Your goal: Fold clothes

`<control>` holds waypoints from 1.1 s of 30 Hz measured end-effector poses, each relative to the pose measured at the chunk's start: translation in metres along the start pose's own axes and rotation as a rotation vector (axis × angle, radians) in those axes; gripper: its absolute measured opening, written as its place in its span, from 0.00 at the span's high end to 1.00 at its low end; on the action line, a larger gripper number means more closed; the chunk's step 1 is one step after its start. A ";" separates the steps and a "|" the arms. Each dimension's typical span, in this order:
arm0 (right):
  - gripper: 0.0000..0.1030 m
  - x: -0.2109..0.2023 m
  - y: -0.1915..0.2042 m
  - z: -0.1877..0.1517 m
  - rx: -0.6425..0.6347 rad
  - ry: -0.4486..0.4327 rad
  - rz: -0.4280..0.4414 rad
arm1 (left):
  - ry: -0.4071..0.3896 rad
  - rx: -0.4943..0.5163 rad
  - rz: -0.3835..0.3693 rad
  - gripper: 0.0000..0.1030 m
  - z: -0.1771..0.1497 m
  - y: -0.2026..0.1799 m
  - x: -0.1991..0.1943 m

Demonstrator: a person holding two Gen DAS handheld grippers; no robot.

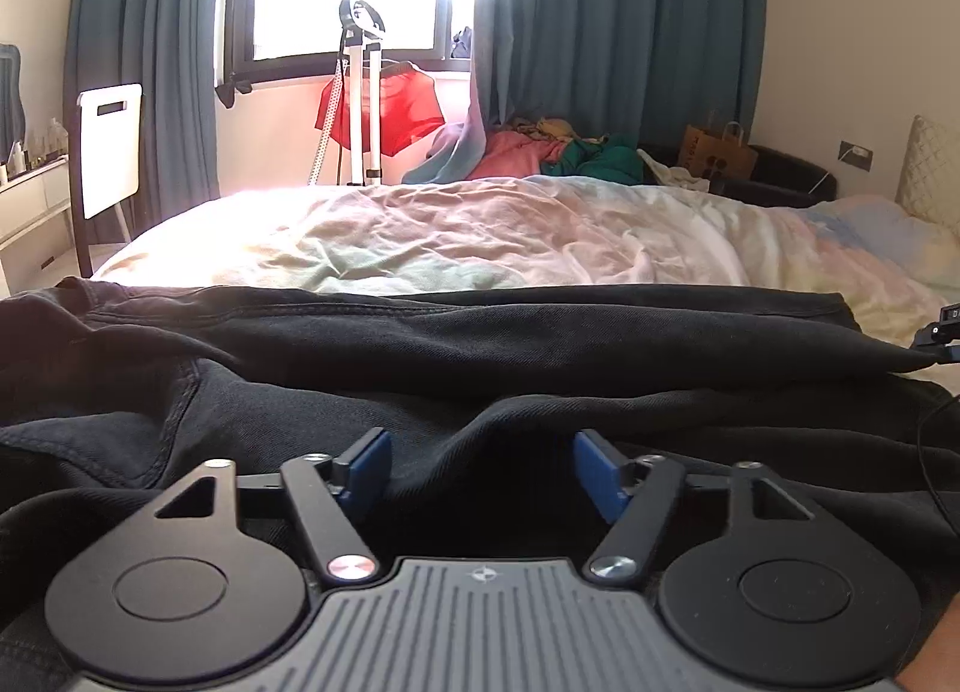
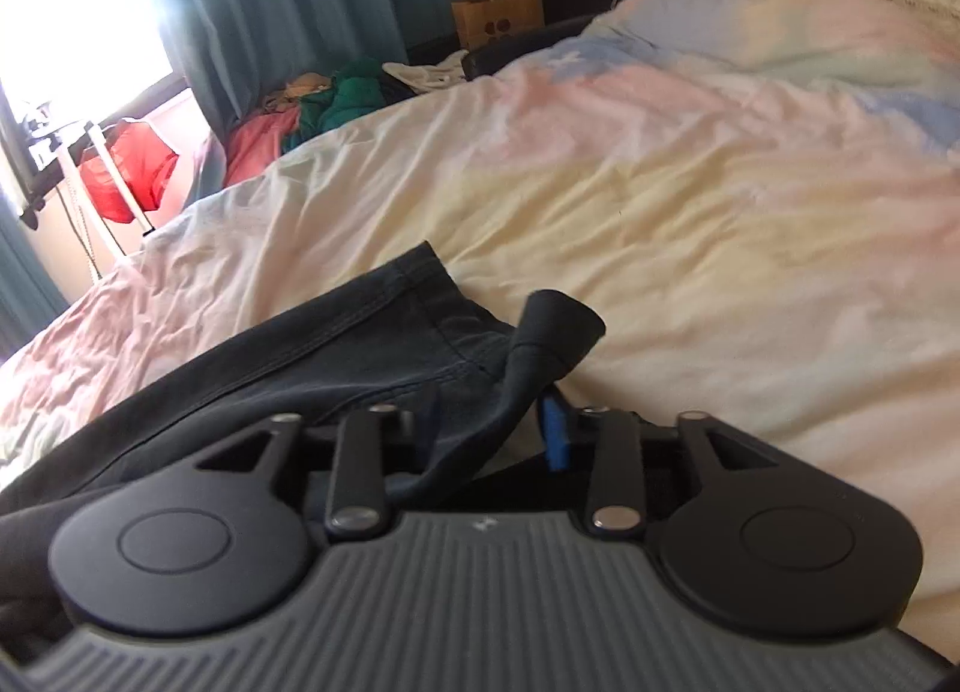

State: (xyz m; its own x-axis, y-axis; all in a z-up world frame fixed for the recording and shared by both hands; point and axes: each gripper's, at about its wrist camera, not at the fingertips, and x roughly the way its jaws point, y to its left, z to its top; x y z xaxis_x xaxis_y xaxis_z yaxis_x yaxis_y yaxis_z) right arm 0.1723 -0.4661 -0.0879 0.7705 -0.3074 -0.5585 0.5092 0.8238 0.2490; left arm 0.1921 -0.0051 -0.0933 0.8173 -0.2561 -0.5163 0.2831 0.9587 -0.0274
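The black garment lay doubled along the bed's near edge, one fold apparently made; left gripper stood released above it, right gripper parted, cloth draped between, further folds remaining.

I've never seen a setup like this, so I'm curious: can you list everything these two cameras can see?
Dark garment: one, black, spread across the near edge of the bed, seams showing.
Bedcover: one, pastel, rumpled, on the bed.
Curtains: teal, either side of the bright window.
Red cloth: one, hanging on a white stand by the window.
Clothes pile: pink, green, yellowish, past the bed's far side.
Paper bag: one, brown, by the wall.
Chair: one, white back, at left.
Wall socket: one, with a plug.
Left gripper: open, blue pads, over the garment.
Right gripper: open, a fold of garment between its fingers.
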 end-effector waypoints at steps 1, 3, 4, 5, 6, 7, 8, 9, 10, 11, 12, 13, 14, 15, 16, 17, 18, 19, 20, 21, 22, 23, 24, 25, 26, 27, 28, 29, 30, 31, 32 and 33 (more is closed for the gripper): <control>0.39 -0.015 0.005 0.000 -0.025 -0.027 0.007 | -0.010 -0.006 0.003 0.17 -0.001 -0.002 -0.011; 0.36 -0.044 0.015 0.000 -0.048 -0.055 0.055 | -0.027 -0.005 0.008 0.14 -0.002 -0.007 -0.032; 0.37 -0.058 0.020 0.000 -0.054 -0.061 0.085 | -0.039 -0.003 0.020 0.12 -0.002 -0.009 -0.042; 0.37 -0.074 0.026 -0.001 -0.062 -0.068 0.116 | -0.050 -0.001 0.032 0.09 -0.003 -0.012 -0.053; 0.36 -0.088 0.032 -0.004 -0.075 -0.073 0.146 | -0.063 0.004 0.045 0.03 -0.003 -0.015 -0.063; 0.29 -0.101 0.038 -0.009 -0.095 -0.075 0.175 | -0.080 0.015 0.058 0.00 -0.004 -0.019 -0.072; 0.24 -0.114 0.044 -0.013 -0.115 -0.078 0.204 | -0.092 0.021 0.068 0.00 -0.004 -0.023 -0.080; 0.23 -0.125 0.050 -0.018 -0.135 -0.073 0.233 | -0.104 0.027 0.078 0.00 -0.003 -0.027 -0.088; 0.23 -0.135 0.055 -0.024 -0.154 -0.056 0.263 | -0.115 0.034 0.089 0.00 -0.003 -0.031 -0.096; 0.23 -0.144 0.060 -0.030 -0.174 -0.041 0.289 | -0.126 0.038 0.095 0.00 -0.003 -0.035 -0.103; 0.23 -0.152 0.066 -0.035 -0.195 -0.028 0.308 | -0.134 0.036 0.092 0.00 -0.004 -0.038 -0.111; 0.23 -0.160 0.071 -0.040 -0.219 -0.018 0.324 | -0.139 0.028 0.084 0.00 -0.005 -0.039 -0.119; 0.23 -0.168 0.075 -0.043 -0.249 -0.016 0.338 | -0.143 0.020 0.077 0.00 -0.006 -0.040 -0.127; 0.23 -0.176 0.079 -0.047 -0.276 -0.022 0.349 | -0.147 0.011 0.070 0.00 -0.007 -0.041 -0.135; 0.23 -0.184 0.083 -0.051 -0.295 -0.032 0.353 | -0.150 -0.002 0.068 0.00 -0.010 -0.041 -0.142; 0.23 -0.192 0.086 -0.056 -0.311 -0.039 0.353 | -0.148 -0.017 0.065 0.00 -0.012 -0.040 -0.148; 0.23 -0.197 0.088 -0.060 -0.320 -0.038 0.351 | -0.134 -0.043 0.063 0.00 -0.016 -0.038 -0.151; 0.23 -0.200 0.089 -0.063 -0.327 -0.030 0.352 | -0.115 -0.076 0.058 0.00 -0.019 -0.036 -0.152; 0.23 -0.202 0.090 -0.066 -0.332 -0.020 0.350 | -0.096 -0.110 0.052 0.00 -0.023 -0.033 -0.153; 0.23 -0.204 0.089 -0.068 -0.334 -0.014 0.345 | -0.078 -0.146 0.048 0.00 -0.028 -0.029 -0.152; 0.23 -0.205 0.089 -0.070 -0.336 -0.008 0.340 | -0.065 -0.178 0.052 0.00 -0.032 -0.026 -0.151; 0.23 -0.206 0.088 -0.072 -0.335 -0.004 0.336 | -0.052 -0.203 0.063 0.00 -0.036 -0.023 -0.148; 0.23 -0.206 0.087 -0.073 -0.329 -0.002 0.333 | -0.037 -0.225 0.079 0.00 -0.039 -0.018 -0.144; 0.23 -0.206 0.086 -0.073 -0.322 0.001 0.329 | -0.025 -0.238 0.094 0.00 -0.041 -0.015 -0.142; 0.23 -0.204 0.085 -0.072 -0.308 0.007 0.324 | -0.017 -0.252 0.112 0.00 -0.042 -0.010 -0.143; 0.23 -0.202 0.082 -0.071 -0.292 0.014 0.319 | -0.008 -0.266 0.130 0.00 -0.043 -0.005 -0.143; 0.23 -0.200 0.080 -0.070 -0.275 0.021 0.313 | 0.000 -0.281 0.148 0.00 -0.044 -0.001 -0.143; 0.23 -0.198 0.078 -0.070 -0.261 0.027 0.307 | 0.009 -0.300 0.165 0.00 -0.045 0.005 -0.143; 0.23 -0.196 0.076 -0.069 -0.251 0.031 0.296 | 0.021 -0.332 0.182 0.00 -0.046 0.014 -0.143; 0.23 -0.194 0.074 -0.069 -0.242 0.036 0.284 | 0.034 -0.361 0.199 0.00 -0.046 0.023 -0.143; 0.23 -0.192 0.072 -0.069 -0.232 0.043 0.272 | 0.048 -0.388 0.218 0.00 -0.047 0.033 -0.143; 0.23 -0.190 0.070 -0.069 -0.221 0.052 0.260 | 0.068 -0.406 0.244 0.00 -0.046 0.043 -0.141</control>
State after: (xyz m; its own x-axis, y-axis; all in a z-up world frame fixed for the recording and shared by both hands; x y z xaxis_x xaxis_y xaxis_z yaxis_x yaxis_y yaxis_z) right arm 0.0347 -0.3177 -0.0185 0.8403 -0.0536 -0.5395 0.1985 0.9564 0.2141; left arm 0.0661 0.0781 -0.0611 0.7968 -0.0214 -0.6039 -0.1434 0.9641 -0.2233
